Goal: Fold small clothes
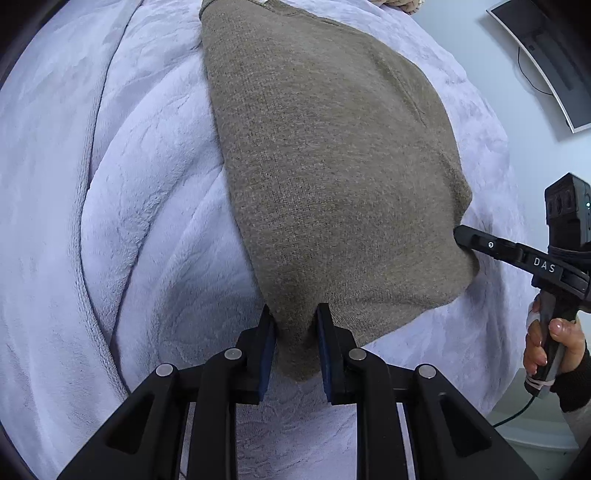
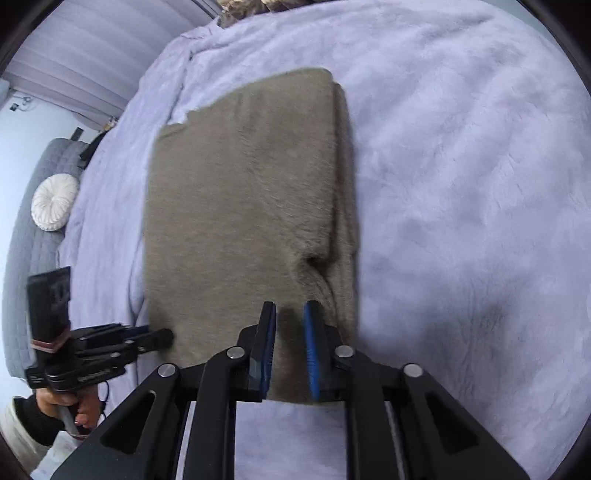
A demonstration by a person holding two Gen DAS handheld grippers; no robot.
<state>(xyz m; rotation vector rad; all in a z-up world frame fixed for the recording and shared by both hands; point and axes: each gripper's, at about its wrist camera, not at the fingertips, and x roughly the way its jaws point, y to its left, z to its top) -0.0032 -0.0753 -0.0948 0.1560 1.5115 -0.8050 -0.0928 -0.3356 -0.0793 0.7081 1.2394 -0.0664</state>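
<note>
A taupe knit garment (image 1: 332, 166) lies folded lengthwise on a pale lavender blanket (image 1: 129, 221). My left gripper (image 1: 295, 314) is shut on the garment's near left corner, with cloth bunched between the blue pads. My right gripper (image 2: 290, 310) is shut on the near right edge of the garment (image 2: 243, 206), where the fabric puckers. Each gripper shows in the other's view: the right gripper (image 1: 461, 234) at the garment's right edge, the left gripper (image 2: 166, 336) at its left corner.
The blanket (image 2: 461, 184) covers the whole bed. A round white cushion (image 2: 55, 202) sits on a grey quilted seat at the left. A monitor (image 1: 546, 55) hangs on the wall at the upper right. More knitwear (image 2: 258, 7) lies at the far edge.
</note>
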